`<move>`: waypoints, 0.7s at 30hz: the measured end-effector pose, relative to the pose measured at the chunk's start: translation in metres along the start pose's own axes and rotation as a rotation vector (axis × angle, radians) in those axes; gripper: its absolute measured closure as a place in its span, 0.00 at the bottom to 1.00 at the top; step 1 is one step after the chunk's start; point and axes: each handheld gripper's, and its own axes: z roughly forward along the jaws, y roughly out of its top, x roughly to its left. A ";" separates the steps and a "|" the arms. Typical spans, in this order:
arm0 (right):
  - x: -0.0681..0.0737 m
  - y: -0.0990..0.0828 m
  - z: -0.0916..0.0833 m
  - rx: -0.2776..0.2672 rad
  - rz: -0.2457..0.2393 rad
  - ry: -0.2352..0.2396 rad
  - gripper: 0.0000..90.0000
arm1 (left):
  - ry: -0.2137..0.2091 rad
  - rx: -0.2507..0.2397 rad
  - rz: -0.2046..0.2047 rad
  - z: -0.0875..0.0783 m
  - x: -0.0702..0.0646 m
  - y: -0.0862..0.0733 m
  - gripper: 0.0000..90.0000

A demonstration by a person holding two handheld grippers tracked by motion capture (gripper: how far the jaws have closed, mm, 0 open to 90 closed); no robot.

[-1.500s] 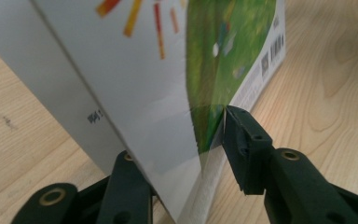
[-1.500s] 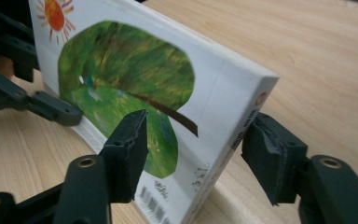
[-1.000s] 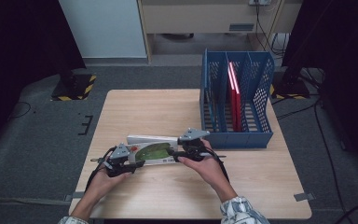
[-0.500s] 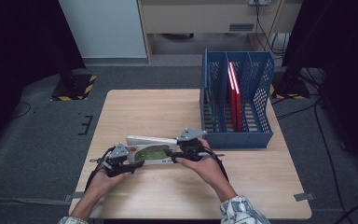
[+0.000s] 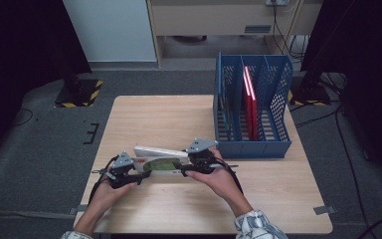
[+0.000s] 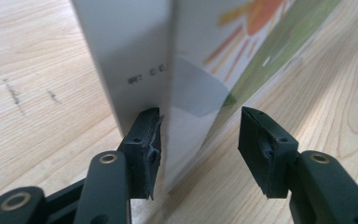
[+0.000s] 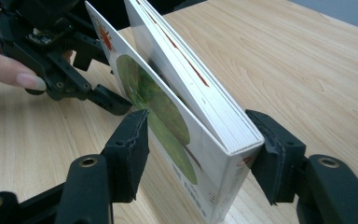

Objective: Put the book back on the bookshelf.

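High view: right gripper (image 5: 185, 168) clamps the book (image 5: 160, 160) — left gripper (image 5: 140, 175) jaws just loosening around it.

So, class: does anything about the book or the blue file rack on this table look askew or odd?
The book stands tilted on its edge between both hand-held grippers, and its front cover gapes away from the pages. In the blue file rack, the red books stand upright; nothing odd there.
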 end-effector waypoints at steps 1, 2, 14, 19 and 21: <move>0.000 0.001 0.000 0.001 0.000 -0.002 0.46 | 0.003 -0.004 -0.006 -0.001 0.000 0.000 0.53; 0.000 0.001 0.001 0.000 -0.003 -0.001 0.46 | 0.007 -0.009 -0.007 -0.003 0.001 0.000 0.53; 0.005 0.009 0.009 0.006 -0.023 0.007 0.46 | 0.071 -0.078 -0.069 -0.019 0.012 0.000 0.52; 0.007 0.010 0.010 0.013 -0.032 0.013 0.47 | 0.097 -0.095 -0.089 -0.020 0.015 0.000 0.52; 0.007 0.012 0.012 0.013 -0.033 0.014 0.48 | 0.100 -0.099 -0.095 -0.020 0.015 0.001 0.52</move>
